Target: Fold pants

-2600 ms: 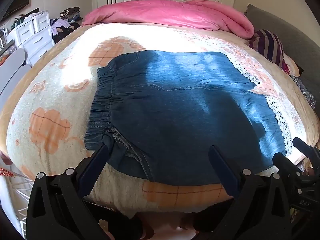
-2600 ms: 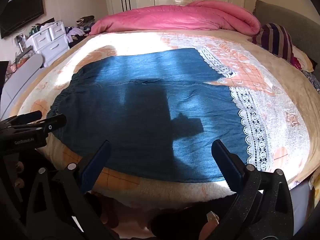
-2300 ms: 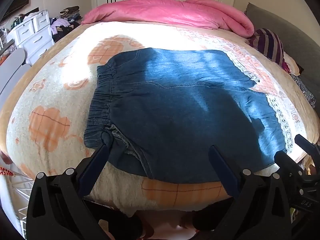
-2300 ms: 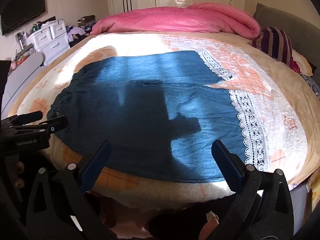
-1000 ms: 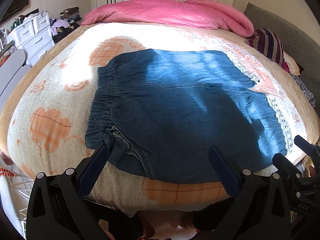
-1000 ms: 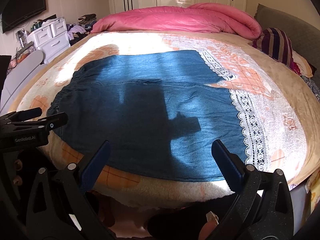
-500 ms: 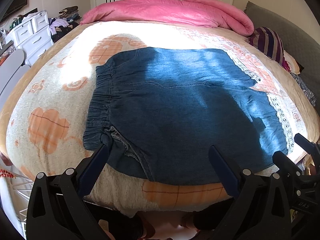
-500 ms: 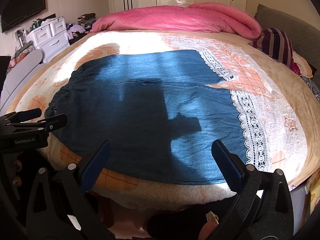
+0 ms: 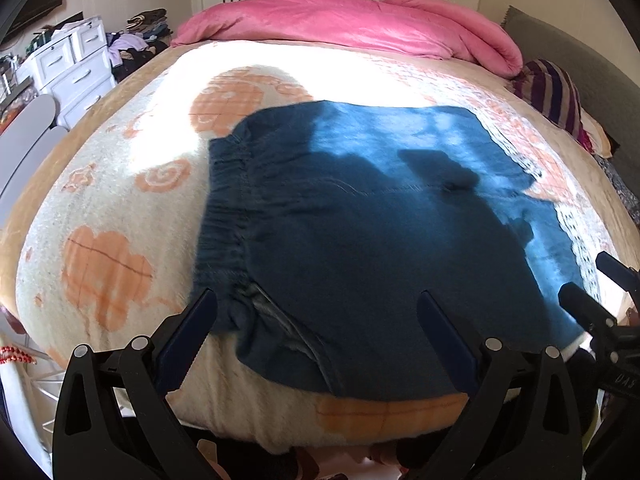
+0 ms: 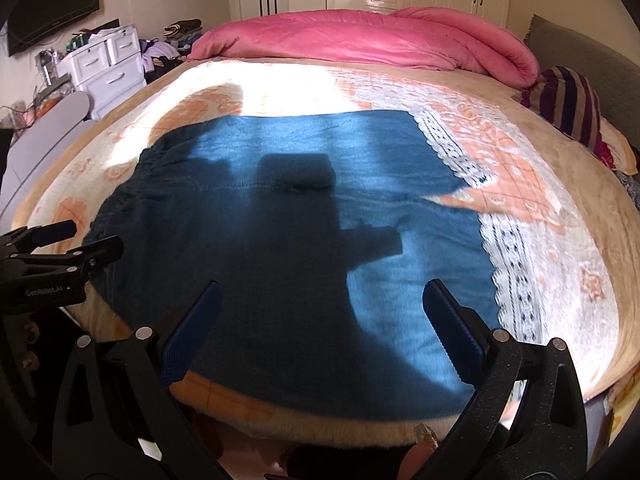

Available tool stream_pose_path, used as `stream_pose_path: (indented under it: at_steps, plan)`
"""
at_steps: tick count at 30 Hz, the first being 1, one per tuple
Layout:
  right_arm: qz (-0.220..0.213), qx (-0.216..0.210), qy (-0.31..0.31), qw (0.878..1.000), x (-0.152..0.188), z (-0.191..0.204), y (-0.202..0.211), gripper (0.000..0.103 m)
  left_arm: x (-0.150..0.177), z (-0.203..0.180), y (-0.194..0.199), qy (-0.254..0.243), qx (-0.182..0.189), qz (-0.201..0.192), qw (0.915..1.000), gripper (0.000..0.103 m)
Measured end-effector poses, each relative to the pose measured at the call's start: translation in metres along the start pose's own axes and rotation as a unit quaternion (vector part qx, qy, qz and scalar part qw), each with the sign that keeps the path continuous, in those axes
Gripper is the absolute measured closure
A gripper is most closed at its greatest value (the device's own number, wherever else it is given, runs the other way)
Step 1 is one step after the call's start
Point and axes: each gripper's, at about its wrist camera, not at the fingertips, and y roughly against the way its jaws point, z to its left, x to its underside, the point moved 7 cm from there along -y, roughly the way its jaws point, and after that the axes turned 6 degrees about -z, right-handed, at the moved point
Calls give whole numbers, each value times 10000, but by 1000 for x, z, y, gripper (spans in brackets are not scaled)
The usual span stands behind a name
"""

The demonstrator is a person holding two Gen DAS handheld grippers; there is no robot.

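Blue denim pants (image 9: 360, 240) lie flat across the cream and orange blanket (image 9: 104, 216), elastic waistband to the left, legs running right. My left gripper (image 9: 316, 312) is open over the near waist corner, its left finger at the waistband end. In the right wrist view the same pants (image 10: 304, 248) fill the middle. My right gripper (image 10: 320, 300) is open above the near edge of the leg, holding nothing. Each gripper shows at the edge of the other's view. Shadows of the grippers fall on the denim.
A pink duvet (image 9: 352, 20) is piled at the far end of the bed. A striped pillow (image 10: 572, 104) and grey headboard lie to the right. White drawers (image 9: 68, 64) and clutter stand at the left. The bed's near edge drops off just below the pants.
Both grippers have moved forward and lower toward the pants, which now look larger. Their shadows have spread further over the denim. The pants have not moved.
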Motion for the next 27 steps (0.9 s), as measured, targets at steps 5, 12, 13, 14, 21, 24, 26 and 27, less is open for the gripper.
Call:
stream_pose_path:
  at_steps: [5, 12, 13, 14, 21, 24, 26, 27]
  plan:
    - [-35, -46, 83, 9999, -19, 2, -15, 8, -17, 10, -9, 87, 26, 4, 10000, 4]
    - [43, -366, 28, 9993, -54, 13, -46, 8, -41, 24, -30, 168, -43, 155, 9997, 4]
    - [43, -379, 68, 9992, -58, 16, -51, 8, -43, 26, -32, 208, -39, 169, 9996, 4]
    - [61, -371, 103, 9992, -62, 17, -56, 8, -46, 29, -35, 248, -38, 170, 9995, 4]
    - [-25, -446, 485, 9978, -102, 35, -86, 8, -76, 60, -60, 470, -313, 183, 9982, 4]
    - [-72, -470, 727, 9962, -116, 43, -97, 8, -85, 74, -70, 598, -385, 224, 9972, 4]
    - [-38, -566, 858, 9947, -123, 48, -108, 8, -92, 83, -76, 659, -383, 205, 9969, 4]
    - [1, -635, 878, 9941, -126, 51, -112, 8, -96, 86, -79, 664, -360, 187, 9970, 4]
